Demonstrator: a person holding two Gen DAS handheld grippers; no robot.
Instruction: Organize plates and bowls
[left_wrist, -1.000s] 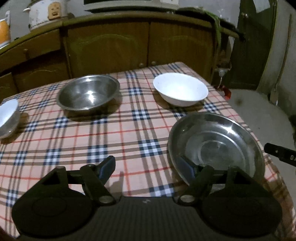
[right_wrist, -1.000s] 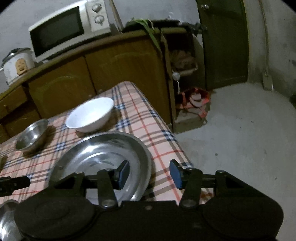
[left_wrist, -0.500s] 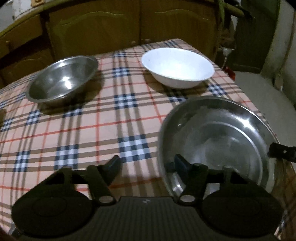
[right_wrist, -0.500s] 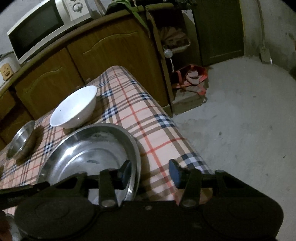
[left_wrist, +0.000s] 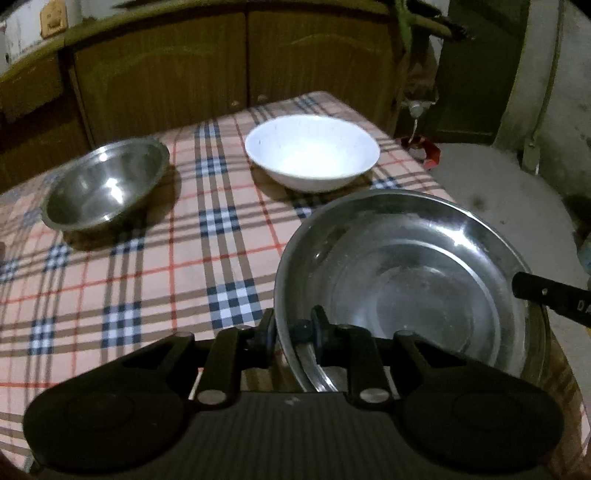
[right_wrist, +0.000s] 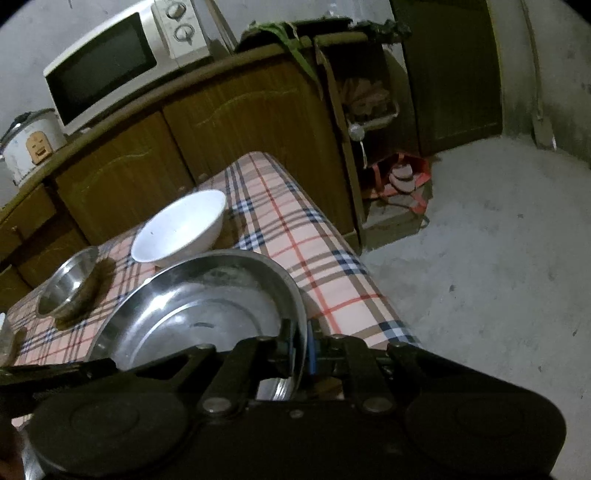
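A large steel plate (left_wrist: 413, 280) lies at the near right of the checked table (left_wrist: 147, 266). My left gripper (left_wrist: 291, 332) is shut on its near left rim. My right gripper (right_wrist: 301, 345) is shut on its right rim, with the plate (right_wrist: 207, 314) spreading to the left. The tip of the right gripper also shows in the left wrist view (left_wrist: 550, 295). A white bowl (left_wrist: 312, 151) stands behind the plate and also shows in the right wrist view (right_wrist: 181, 229). A small steel bowl (left_wrist: 105, 182) stands to its left, seen too in the right wrist view (right_wrist: 70, 284).
Wooden cabinets (left_wrist: 229, 70) run behind the table, with a microwave (right_wrist: 118, 59) and a rice cooker (right_wrist: 29, 144) on top. The table's right edge (right_wrist: 354, 273) drops to a concrete floor (right_wrist: 498, 277). A red bag (right_wrist: 402, 177) lies by the cabinet.
Both grippers have closed from open onto the large steel plate's rim, the left on its near left side, the right on its right side. The plate looks slightly raised.
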